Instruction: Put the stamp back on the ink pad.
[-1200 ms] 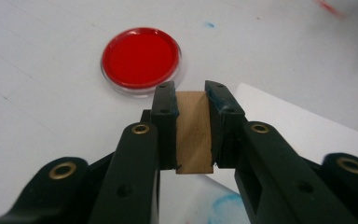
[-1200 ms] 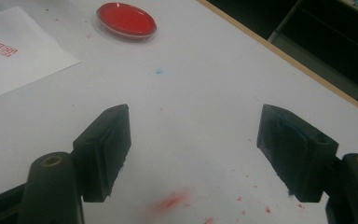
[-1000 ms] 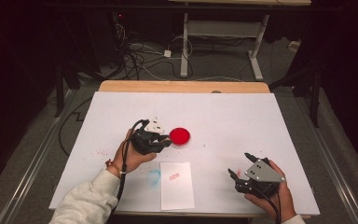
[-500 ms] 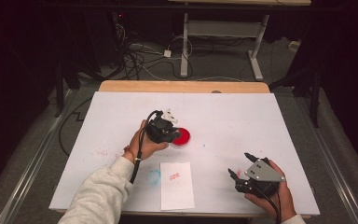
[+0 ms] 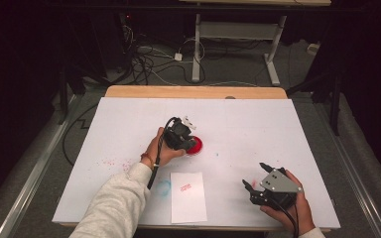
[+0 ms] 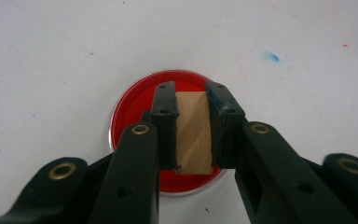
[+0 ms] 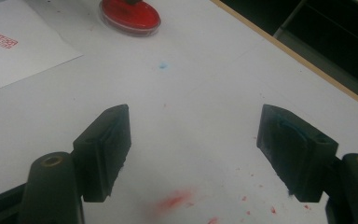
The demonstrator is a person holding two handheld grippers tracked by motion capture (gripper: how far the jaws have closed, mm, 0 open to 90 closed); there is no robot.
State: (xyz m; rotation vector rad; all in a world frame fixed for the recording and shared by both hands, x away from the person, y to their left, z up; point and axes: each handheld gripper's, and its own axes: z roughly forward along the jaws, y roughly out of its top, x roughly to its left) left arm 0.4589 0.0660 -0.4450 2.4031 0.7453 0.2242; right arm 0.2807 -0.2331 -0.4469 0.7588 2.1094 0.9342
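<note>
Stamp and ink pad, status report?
Left gripper shut on wooden stamp, over red ink pad. Right gripper open, idle. Nothing blocking.

Dark room, grey floor (image 5: 39, 148) (tangled cables (image 5: 149, 57)), white-legged desk (image 5: 238, 29)

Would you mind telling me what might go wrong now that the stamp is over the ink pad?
1. The left gripper holds the wooden stamp over the red ink pad, which sits loose on the table; pressing off-centre might tip or slide it.
2. An inky stamp could drip on the way to the paper; the table already carries red specks.
</note>
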